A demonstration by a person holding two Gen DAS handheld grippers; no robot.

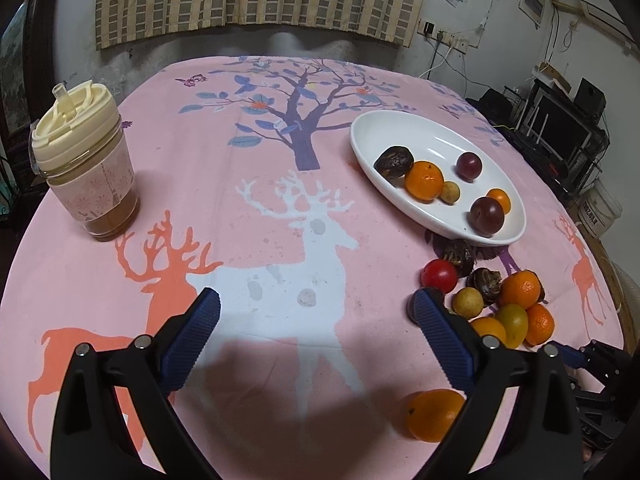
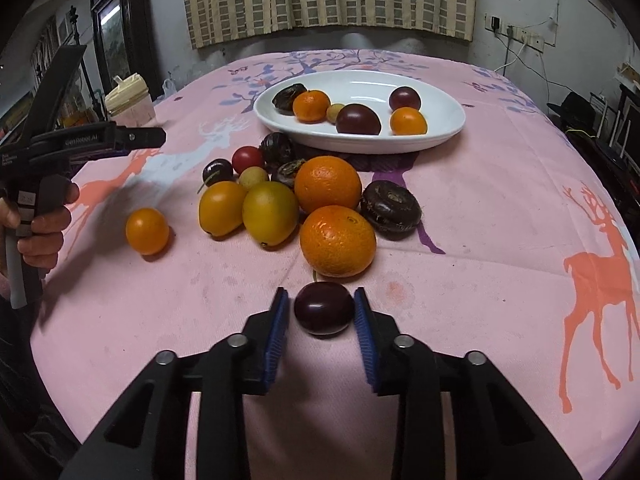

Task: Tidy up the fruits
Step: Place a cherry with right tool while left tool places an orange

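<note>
A white oval dish [image 2: 440,136] [image 1: 368,136] holds several fruits: oranges, dark plums, a wrinkled dark fruit. A pile of loose fruit [image 2: 280,200] [image 1: 500,304] lies on the pink cloth in front of the dish. A lone small orange [image 2: 147,231] [image 1: 434,414] lies apart. My right gripper [image 2: 321,312] is open, its pads on either side of a dark plum [image 2: 324,308] on the cloth, small gaps each side. My left gripper [image 1: 316,308] is open wide and empty above the cloth; it also shows in the right wrist view [image 2: 152,136].
A lidded cup with a cream lid [image 1: 86,160] [image 2: 130,100] stands at the table's far left. The table [image 1: 260,208] is round with a pink deer-print cloth. Curtain and wall stand behind; shelves with electronics at right.
</note>
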